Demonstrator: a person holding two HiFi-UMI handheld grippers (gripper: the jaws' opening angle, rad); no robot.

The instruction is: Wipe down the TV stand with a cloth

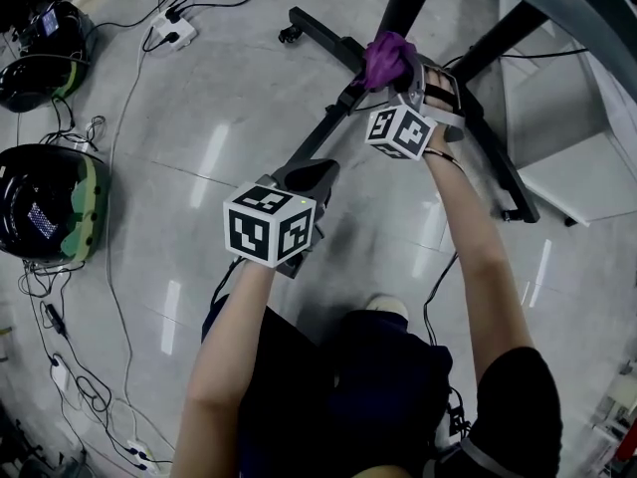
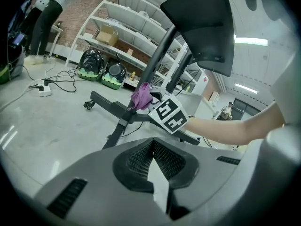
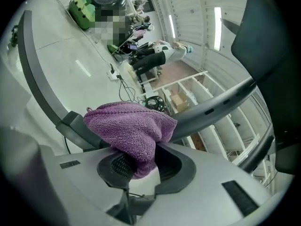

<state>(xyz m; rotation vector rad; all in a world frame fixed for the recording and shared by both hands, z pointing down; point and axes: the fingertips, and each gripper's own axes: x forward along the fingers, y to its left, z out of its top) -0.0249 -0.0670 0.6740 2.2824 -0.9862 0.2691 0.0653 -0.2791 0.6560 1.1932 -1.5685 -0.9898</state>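
The TV stand point(image 1: 325, 36) is black, with wheeled legs on the floor and slanted posts point(image 2: 157, 55) that carry a dark screen point(image 2: 204, 25). A purple cloth point(image 1: 386, 58) is pressed on the stand where the legs meet the posts. My right gripper point(image 1: 400, 80) is shut on the cloth point(image 3: 131, 126), which bulges out over the jaws point(image 3: 141, 161) against a stand bar point(image 3: 221, 105). My left gripper point(image 1: 311, 175) hangs above the floor, nearer me and to the left of the stand; its jaws point(image 2: 153, 142) are shut and hold nothing. The left gripper view shows the cloth point(image 2: 140, 95) ahead.
Two black and green machines point(image 1: 45, 202) point(image 1: 40, 53) sit at the left among cables and a power strip point(image 1: 174, 33). A white unit point(image 1: 577, 147) stands at the right. White shelving point(image 2: 122, 27) lines the far wall, and a person point(image 2: 44, 18) stands at the far left.
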